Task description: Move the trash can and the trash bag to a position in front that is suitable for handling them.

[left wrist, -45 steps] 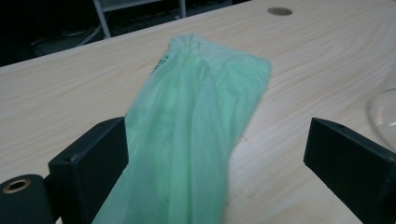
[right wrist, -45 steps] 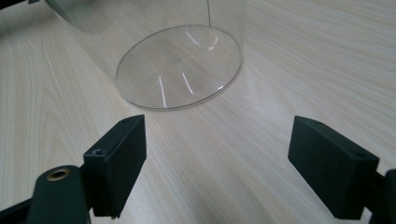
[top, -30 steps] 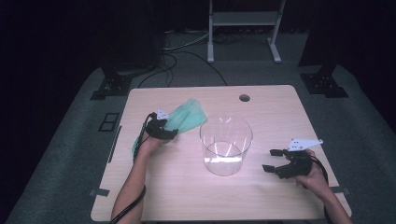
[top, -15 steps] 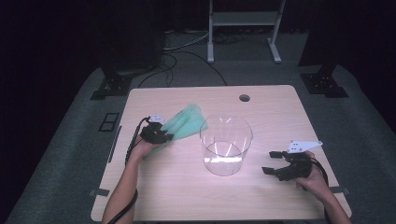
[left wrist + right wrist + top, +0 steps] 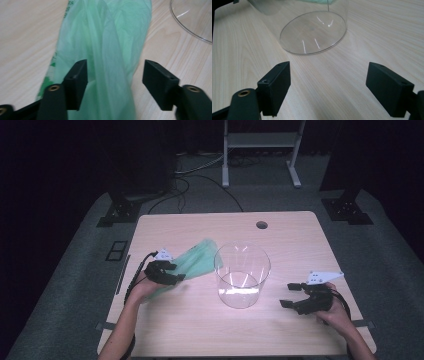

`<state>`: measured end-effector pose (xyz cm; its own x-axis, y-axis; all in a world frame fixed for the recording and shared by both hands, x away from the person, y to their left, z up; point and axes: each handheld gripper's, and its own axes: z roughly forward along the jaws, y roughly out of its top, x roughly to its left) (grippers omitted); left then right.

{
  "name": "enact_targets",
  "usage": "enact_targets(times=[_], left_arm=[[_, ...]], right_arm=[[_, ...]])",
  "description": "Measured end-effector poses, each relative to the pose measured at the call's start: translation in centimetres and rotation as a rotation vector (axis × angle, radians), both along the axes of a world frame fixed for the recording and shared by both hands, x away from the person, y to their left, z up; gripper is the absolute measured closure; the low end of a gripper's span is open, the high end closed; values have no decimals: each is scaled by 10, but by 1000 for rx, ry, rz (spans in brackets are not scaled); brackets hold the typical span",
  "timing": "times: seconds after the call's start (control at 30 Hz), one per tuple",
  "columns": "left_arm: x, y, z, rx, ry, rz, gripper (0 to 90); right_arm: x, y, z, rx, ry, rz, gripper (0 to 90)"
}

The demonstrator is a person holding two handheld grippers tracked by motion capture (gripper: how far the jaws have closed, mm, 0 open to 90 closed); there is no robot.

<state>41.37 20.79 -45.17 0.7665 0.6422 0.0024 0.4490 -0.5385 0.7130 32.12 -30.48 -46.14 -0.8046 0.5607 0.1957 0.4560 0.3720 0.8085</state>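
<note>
Green plastic bag (image 5: 192, 264) lies on the table (image 5: 300, 240) just left of the clear round container (image 5: 242, 275), its long axis running from my left gripper (image 5: 172, 274) up and away toward the container's far-left rim. In the left gripper view the bag (image 5: 107, 50) passes between the 2 jaws, which stand apart with a visible gap on the right side, so I judge them released rather than clamped. My right gripper (image 5: 295, 296) hovers with jaws spread wide, well right of the container (image 5: 312, 32), so the left hand is the nearer one.
</note>
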Motion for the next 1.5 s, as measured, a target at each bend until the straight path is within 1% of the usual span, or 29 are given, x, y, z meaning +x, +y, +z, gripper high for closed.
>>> enact_targets(times=[0.07,0.1,0.17,0.2,0.27,0.37,0.43,0.47,0.53,0.6,0.67,0.7,0.73,0.8,0.9,0.97,1.07,1.13,1.2,1.23,1.27,1.3,1.37,1.4,1.43,1.5], left_arm=[[1,4,3,23,-17,3,256],[1,7,4,25,-21,0,248],[3,12,5,16,-24,1,196],[4,14,5,27,-24,-6,190],[6,17,4,35,-19,-11,190],[11,18,1,46,-1,-28,192],[16,19,-2,50,15,-25,213],[18,19,-4,45,20,-20,216],[21,18,-7,35,37,-20,257],[24,15,-10,59,51,-33,301],[25,12,-13,68,70,-49,341],[25,11,-13,65,66,-54,354],[26,11,-12,54,72,-60,390],[26,9,-12,52,75,-75,467],[25,5,-10,71,70,-95,573],[23,3,-10,79,64,-108,667],[20,2,-10,79,55,-106,749],[16,2,-11,77,33,-114,791],[13,2,-13,65,17,-117,815],[12,2,-14,61,11,-122,845],[11,2,-13,67,6,-129,860],[10,0,-13,86,0,-128,885],[10,-4,-10,127,-2,-127,895],[10,-6,-8,131,10,-128,896],[11,-7,-5,117,16,-126,897],[12,-7,2,94,14,-118,898]], right_arm=[[0,0,-1,-2,-1,2,192],[0,0,-1,-2,0,3,192],[0,1,-1,-1,1,6,193],[0,1,-1,-1,3,7,193],[1,2,-2,-3,10,10,193],[1,4,-3,-8,13,16,193],[1,4,-3,-7,14,19,193],[1,5,-3,-7,15,20,193],[1,4,-4,-8,19,20,194],[1,4,-4,-10,21,22,194],[1,4,-5,-10,22,22,194],[1,4,-5,-10,25,23,194],[1,4,-5,-10,25,25,194],[1,4,-5,-12,27,25,194],[1,5,-6,-19,26,30,195],[0,6,-6,-23,28,31,195],[0,7,-6,-26,27,31,195],[0,7,-6,-26,26,31,195],[-1,7,-6,-24,24,32,195],[-1,7,-6,-25,23,32,195],[-1,7,-5,-24,22,32,195],[-1,8,-5,-24,22,31,195],[-1,8,-5,-22,23,32,195],[0,8,-5,-22,23,32,195],[0,8,-5,-21,23,31,195],[0,8,-5,-20,23,30,195]])
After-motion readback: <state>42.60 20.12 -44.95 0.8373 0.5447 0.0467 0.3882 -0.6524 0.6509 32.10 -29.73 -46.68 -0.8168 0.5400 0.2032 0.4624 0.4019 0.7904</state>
